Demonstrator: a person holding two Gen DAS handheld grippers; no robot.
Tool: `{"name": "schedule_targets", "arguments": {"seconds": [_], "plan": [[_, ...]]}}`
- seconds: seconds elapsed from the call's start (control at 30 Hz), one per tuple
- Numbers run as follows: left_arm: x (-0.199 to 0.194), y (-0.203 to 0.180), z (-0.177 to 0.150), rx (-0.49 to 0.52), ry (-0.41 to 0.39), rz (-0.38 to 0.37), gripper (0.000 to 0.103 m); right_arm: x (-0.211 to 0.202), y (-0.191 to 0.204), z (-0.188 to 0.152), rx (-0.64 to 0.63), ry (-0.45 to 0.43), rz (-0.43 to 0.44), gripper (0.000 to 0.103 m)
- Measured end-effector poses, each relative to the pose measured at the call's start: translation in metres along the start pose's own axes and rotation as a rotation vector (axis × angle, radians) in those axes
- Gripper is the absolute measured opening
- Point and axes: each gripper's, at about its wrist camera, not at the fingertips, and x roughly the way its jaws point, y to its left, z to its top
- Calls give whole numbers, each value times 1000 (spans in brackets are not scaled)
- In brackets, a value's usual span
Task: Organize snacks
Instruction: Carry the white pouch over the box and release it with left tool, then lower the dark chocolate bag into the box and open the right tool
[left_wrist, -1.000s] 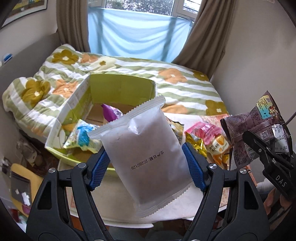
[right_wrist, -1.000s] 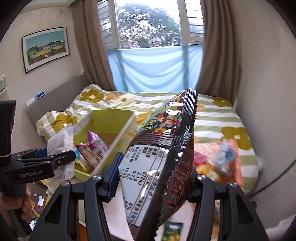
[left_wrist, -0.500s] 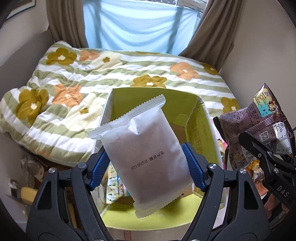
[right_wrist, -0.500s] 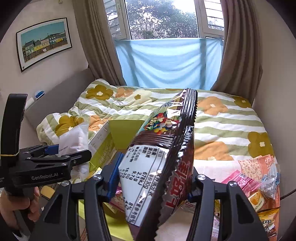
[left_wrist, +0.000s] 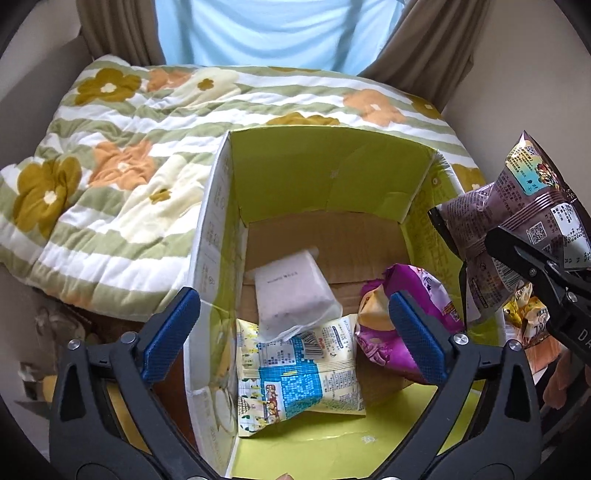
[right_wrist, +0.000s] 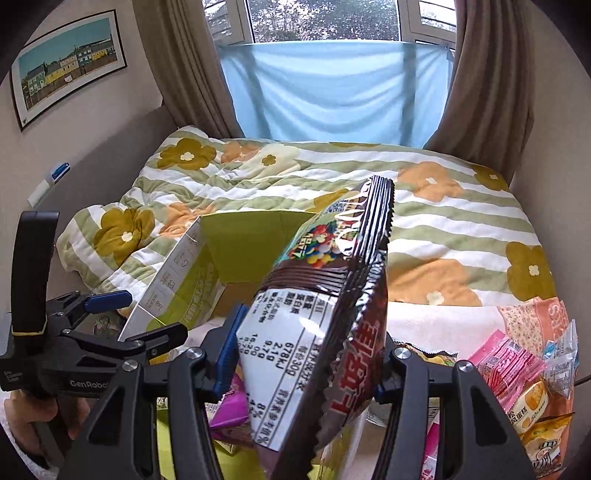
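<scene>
Now the left tool (left_wrist: 291, 325) hangs over the green box (left_wrist: 325, 177), and its jaws have just been opening, with nothing between them. A white packet (left_wrist: 291, 295) lies down inside the box, on top of a blue and yellow packet (left_wrist: 299, 384). A purple packet (left_wrist: 417, 306) sits next to them on the right side of the box floor.

The right tool (right_wrist: 306, 365) is clenched on a brown snack bag (right_wrist: 321, 321). The blue pads squeeze the bag near its lower half, and the bag stands up tall with its zigzag top edge pointing at the window. It is dark brown and shiny, with a white label full of small print and some bright colors near the top.

The bag looks light and puffy. It looks soft, so it may bend and crinkle when pressed. The shiny skin may be slippery too, so a hold on the flat middle looks safer than a hold on the thin sealed edge. Squeezing too hard might crush what is inside.

The brown bag hangs just beside the right wall of the box, not in it yet. More snacks, like the pink packets (right_wrist: 509, 365), wait on the counter (right_wrist: 436, 321) by the flowery bed (right_wrist: 443, 221).
</scene>
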Motion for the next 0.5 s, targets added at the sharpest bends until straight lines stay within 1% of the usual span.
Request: {"name": "schedule_targets", "arguments": {"seconds": [0.07,0.17,0.33,0.5], "plan": [[1,6,-7,-45,17,-5,102,5,2,2,-29,14,1,51],[-1,12,-15,-94,21,-14,102,7,3,11,-53,11,10,51],[0,7,-15,-86,20,17,102,33,4,23,-109,66,10,52],[-6,1,-12,-70,1,39,102,46,4,20,-93,81,26,52]]}}
